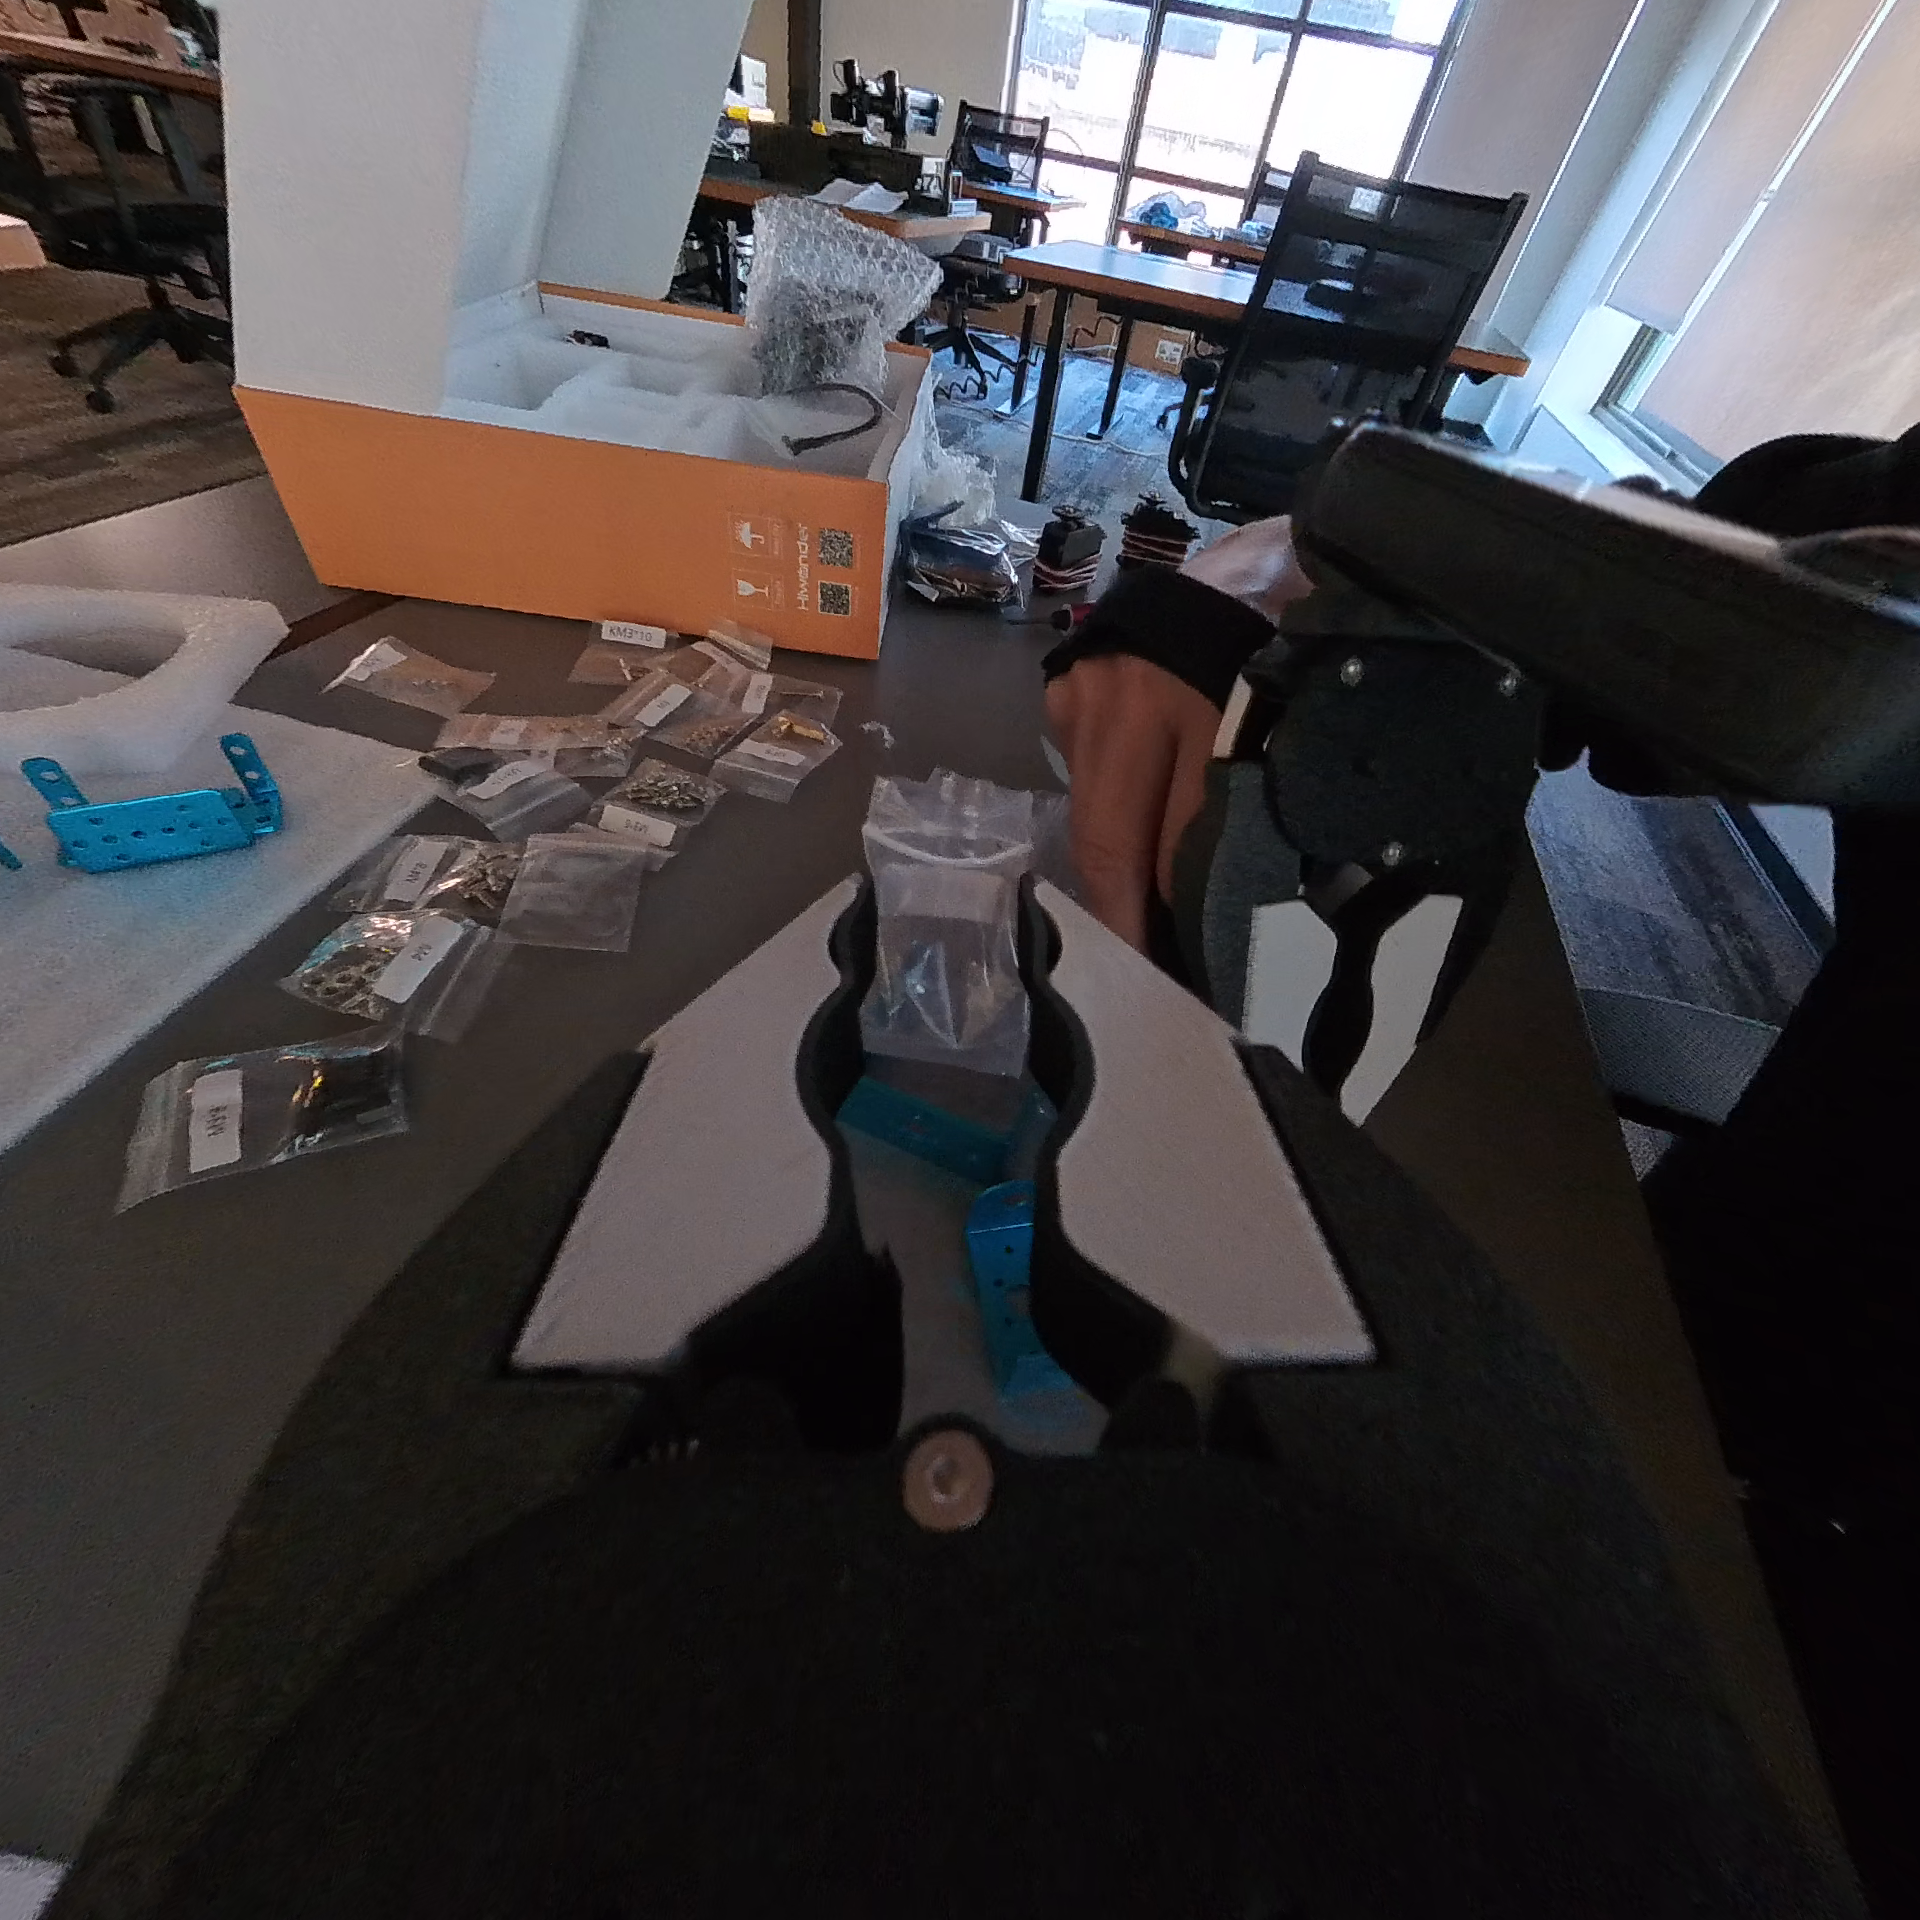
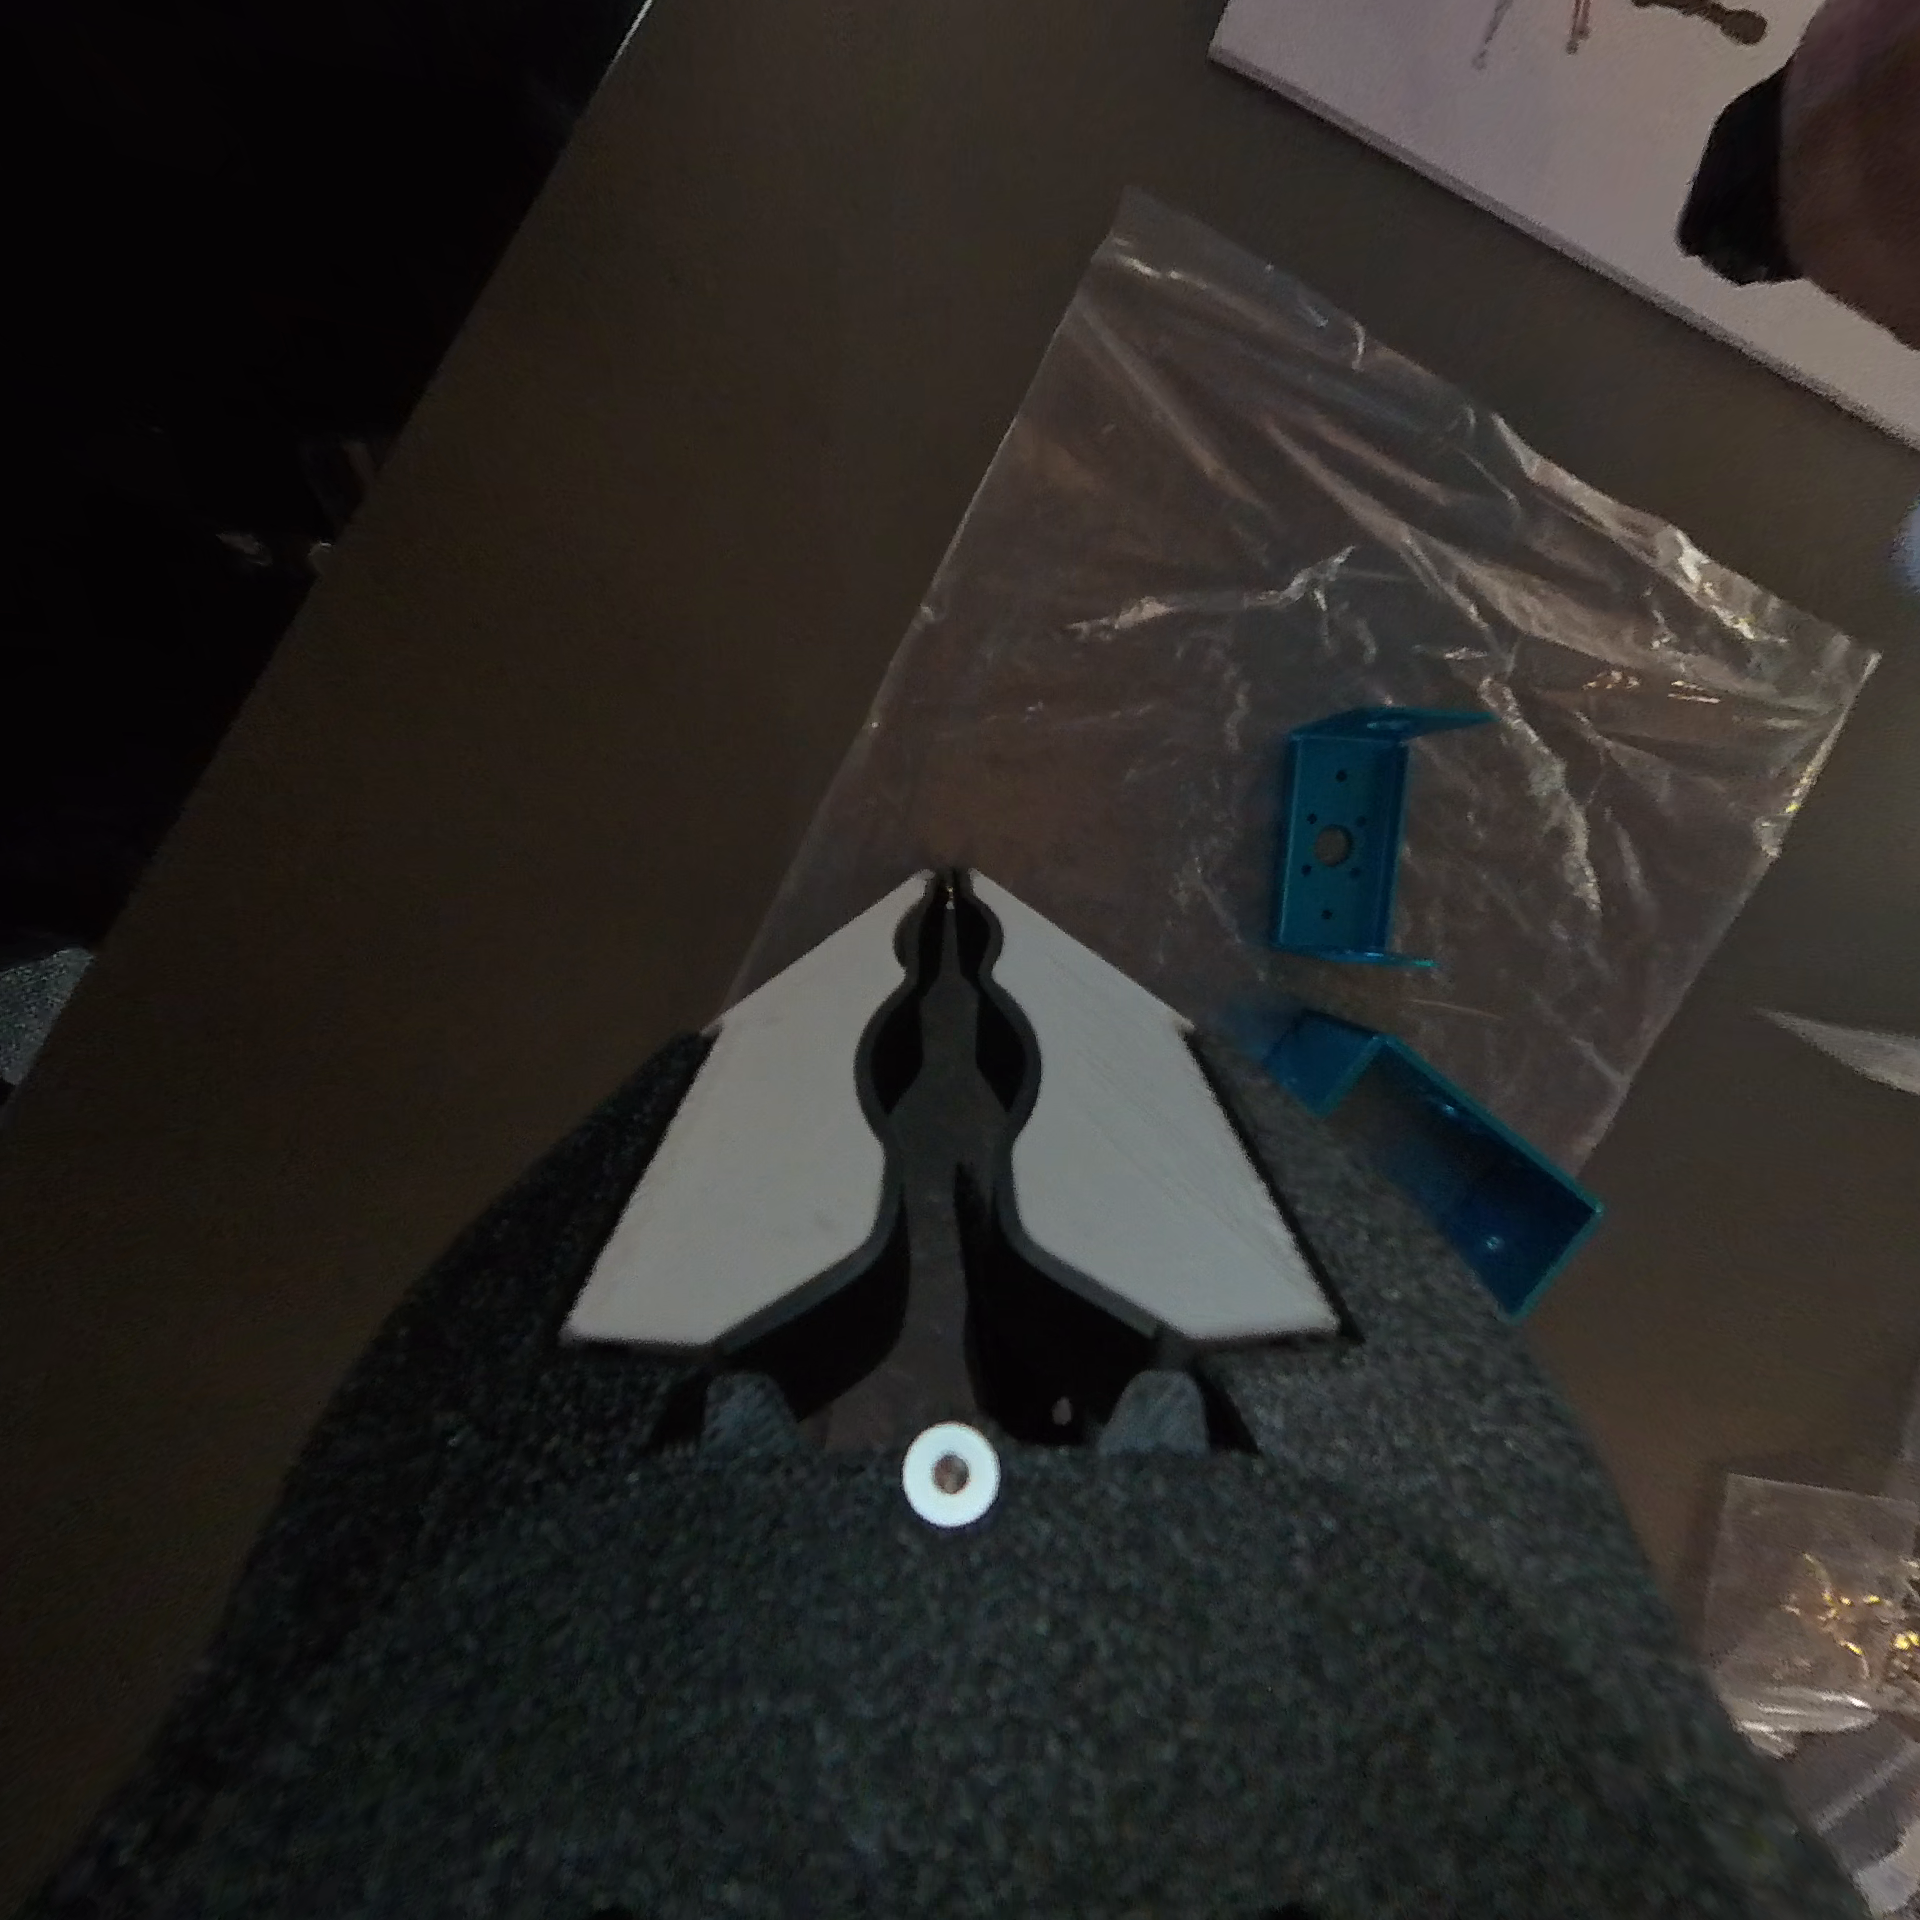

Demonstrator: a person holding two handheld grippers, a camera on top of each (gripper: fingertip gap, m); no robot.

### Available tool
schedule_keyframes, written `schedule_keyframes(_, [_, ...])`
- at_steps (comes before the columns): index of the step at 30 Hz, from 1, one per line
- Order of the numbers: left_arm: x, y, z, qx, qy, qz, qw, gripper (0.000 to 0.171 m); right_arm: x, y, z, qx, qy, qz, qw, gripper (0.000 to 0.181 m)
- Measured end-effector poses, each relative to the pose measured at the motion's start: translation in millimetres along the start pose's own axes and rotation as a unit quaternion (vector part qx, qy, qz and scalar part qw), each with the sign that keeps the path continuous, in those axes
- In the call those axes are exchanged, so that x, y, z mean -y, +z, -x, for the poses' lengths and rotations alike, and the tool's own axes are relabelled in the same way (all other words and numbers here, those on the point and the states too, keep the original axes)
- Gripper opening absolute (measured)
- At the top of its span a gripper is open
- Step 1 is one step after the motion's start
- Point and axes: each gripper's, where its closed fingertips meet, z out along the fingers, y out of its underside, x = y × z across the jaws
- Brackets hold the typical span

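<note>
The dark table (image 1: 935, 665) is filling most of the left wrist view, and its right edge is running down the right side of the frame, with carpet floor beyond it. One orange box (image 1: 561, 540) is standing open at the upper left, with one bubble-wrap bundle (image 1: 831, 291) sitting in its white foam. One white foam piece (image 1: 114, 665) is lying at the left edge, and one blue bracket (image 1: 166, 821) is lying just in front of it. About a dozen small clear bags of hardware (image 1: 582, 810) are lying scattered in the left centre; I cannot count them exactly. Open table surface is showing between these bags and the box.

The left gripper (image 1: 948, 894) is standing open, with a small clear bag (image 1: 945, 966) showing between its tips; whether the tips are touching it I cannot tell. Blue metal parts are showing below the bag, between the fingers.

In the right wrist view, the right gripper (image 2: 948, 881) is standing closed, its tips at the lower left edge of one large clear plastic bag (image 2: 1351, 582) lying flat; something thin seems pinched there, but I cannot tell what. Two blue U-shaped brackets (image 2: 1340, 842) are lying at the centre right, one on the bag, the other (image 2: 1455, 1153) partly off its lower edge. The table edge is running diagonally at the upper left of this frame.
</note>
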Motion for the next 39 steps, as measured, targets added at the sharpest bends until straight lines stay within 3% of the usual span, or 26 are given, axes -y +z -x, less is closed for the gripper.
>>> schedule_keyframes(4, [-3, 3, -3, -0.004, 0.007, 0.006, 1.000, 0.026, 11, -31, -10, -0.022, 0.006, -0.055, 0.998, 0.001])
schedule_keyframes(12, [-5, 12, -29, -0.045, 0.021, 0.002, 0.999, 0.026, 30, -152, -55, -0.130, 0.057, -0.246, 0.959, 0.001])
schedule_keyframes(21, [-7, 19, -45, -0.075, 0.020, -0.002, 0.997, 0.026, 25, -131, -61, -0.133, 0.065, -0.227, 0.963, 0.002])
schedule_keyframes(34, [-6, 18, -43, -0.072, 0.015, -0.002, 0.997, 0.026, 24, -134, -60, -0.128, 0.072, -0.234, 0.961, 0.003])
schedule_keyframes(37, [-4, 15, -39, -0.061, 0.024, -0.002, 0.998, 0.026, -3, -149, -61, -0.126, 0.092, -0.210, 0.965, 0.009])
schedule_keyframes(39, [-1, 12, -36, -0.054, 0.025, -0.007, 0.998, 0.026, -53, -134, -58, -0.102, 0.126, -0.112, 0.980, 0.015])
